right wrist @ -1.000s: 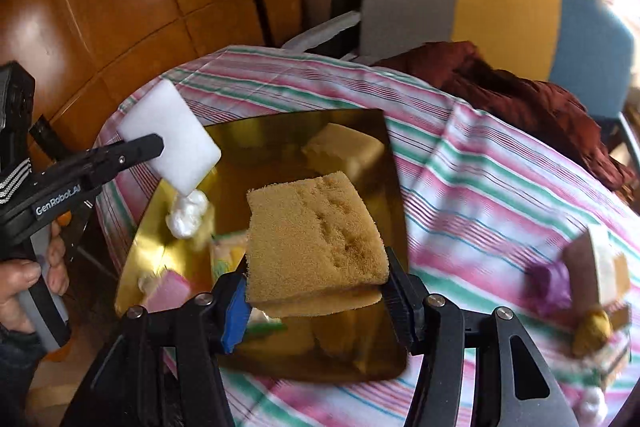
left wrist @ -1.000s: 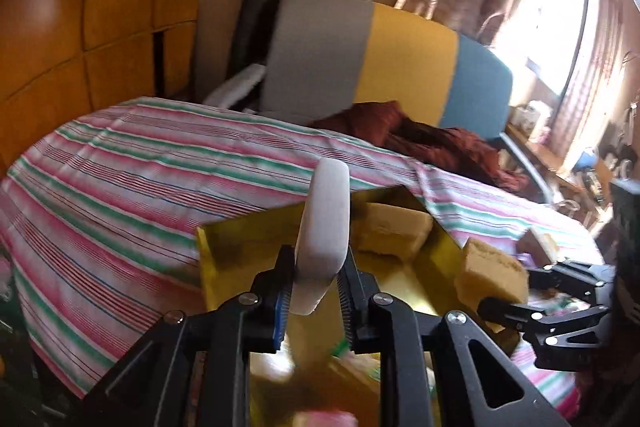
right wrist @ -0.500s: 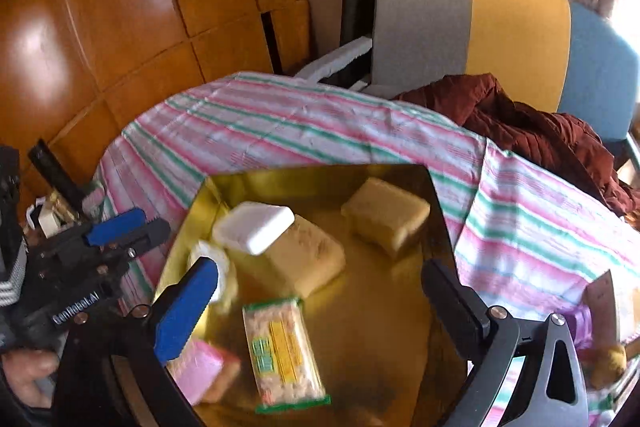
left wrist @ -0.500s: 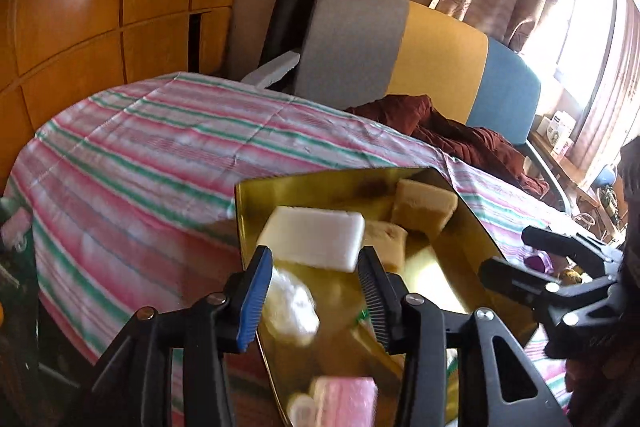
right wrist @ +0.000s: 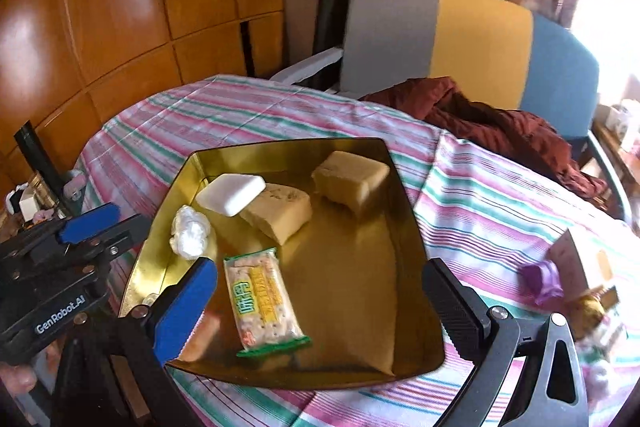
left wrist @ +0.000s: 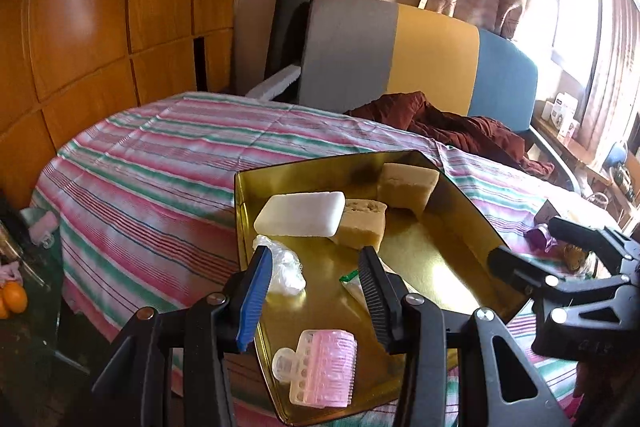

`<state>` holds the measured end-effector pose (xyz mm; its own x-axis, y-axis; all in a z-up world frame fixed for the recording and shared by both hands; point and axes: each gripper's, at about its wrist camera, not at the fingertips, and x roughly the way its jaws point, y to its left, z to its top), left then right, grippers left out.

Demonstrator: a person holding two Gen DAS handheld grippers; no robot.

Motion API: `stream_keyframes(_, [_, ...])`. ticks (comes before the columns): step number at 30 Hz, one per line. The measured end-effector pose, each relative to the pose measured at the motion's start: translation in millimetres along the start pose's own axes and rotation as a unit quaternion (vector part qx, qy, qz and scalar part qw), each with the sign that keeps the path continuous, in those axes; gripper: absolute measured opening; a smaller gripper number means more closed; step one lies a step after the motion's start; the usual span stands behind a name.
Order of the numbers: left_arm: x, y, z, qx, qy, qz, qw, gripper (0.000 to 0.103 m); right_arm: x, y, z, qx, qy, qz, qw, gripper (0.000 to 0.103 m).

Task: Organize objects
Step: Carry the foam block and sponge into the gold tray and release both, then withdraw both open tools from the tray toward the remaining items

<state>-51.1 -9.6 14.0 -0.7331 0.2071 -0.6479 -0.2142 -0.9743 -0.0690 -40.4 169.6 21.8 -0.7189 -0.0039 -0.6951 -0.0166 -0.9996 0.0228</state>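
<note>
Right gripper (right wrist: 320, 301) hanging wide open and empty, tan rectangular sponge (right wrist: 278, 211) lying ahead in shiny gold tray (right wrist: 404, 195), half-open empty left gripper (left wrist: 316, 283) hovering behind white foam block (left wrist: 301, 214)

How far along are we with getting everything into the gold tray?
Done: the gold tray holds the white block, which lies on one of two tan sponges, plus a cracker packet, a plastic wad and a pink hair roller. In hand: nothing; the left tongs and right tongs are both open and empty. Left: the purple item and small box on the tablecloth.
</note>
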Motion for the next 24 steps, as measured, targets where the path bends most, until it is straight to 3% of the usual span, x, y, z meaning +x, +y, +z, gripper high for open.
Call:
stream_keyframes(8, [-7.7, -19.8, -8.6, 0.031, -0.006, -0.007, 0.9995, 0.045, -24.6, -15.8, -16.1, 0.023, -0.031, -0.043, 0.998, 0.103])
stream_keyframes(24, [-0.9, -36.4, -18.7, 0.057, 0.016, -0.028, 0.9978, 0.045, -40.7, -53.7, -43.9, 0.061, -0.020, -0.074, 0.995, 0.103])
